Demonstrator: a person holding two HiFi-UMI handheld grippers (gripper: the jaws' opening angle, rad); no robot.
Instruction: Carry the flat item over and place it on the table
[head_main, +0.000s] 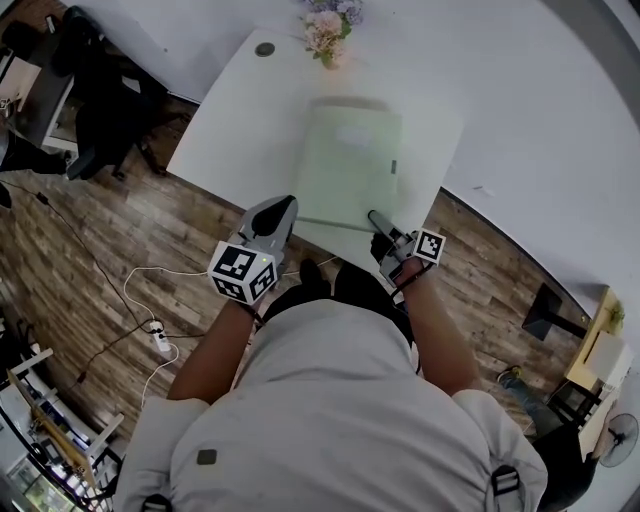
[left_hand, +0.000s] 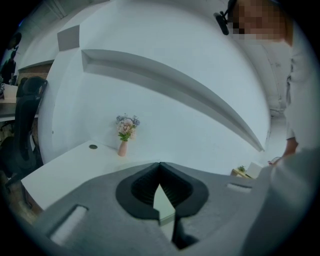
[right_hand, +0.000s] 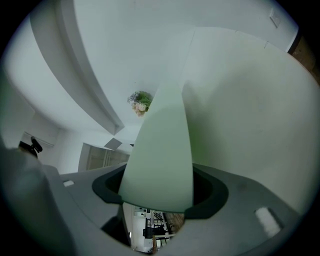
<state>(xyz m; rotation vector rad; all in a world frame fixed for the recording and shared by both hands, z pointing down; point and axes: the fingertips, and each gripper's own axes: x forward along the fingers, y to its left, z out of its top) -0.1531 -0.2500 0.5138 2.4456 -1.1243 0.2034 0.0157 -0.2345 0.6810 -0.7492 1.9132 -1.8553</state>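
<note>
Pale green folder (head_main: 350, 165) over white worktop (head_main: 230, 130); left gripper (head_main: 288, 207) fingers pinched shut on its near-left corner, right gripper (head_main: 379, 223) fingers clamped on its near-right edge.

My left gripper (head_main: 283, 205) and my right gripper (head_main: 378, 218) are both grey, with black pads (left_hand: 145, 187) inside the jaws. Each one has a cube (head_main: 243, 270) with black-and-white square markers. The flat item (head_main: 350, 165) is plain pale green, with one lighter patch. The table (head_main: 225, 125) is white, with a small dark round spot (head_main: 264, 48). The flowers (head_main: 328, 22) are pink and lilac with a little green, and the vase (left_hand: 122, 148) is pink. The floor (head_main: 100, 215) is brown wood in a plank pattern, and the cable (head_main: 150, 290) is white. The wall (head_main: 520, 100) is white, my shirt (head_main: 330, 400) is light grey, and the chair (head_main: 100, 100) is black.
</note>
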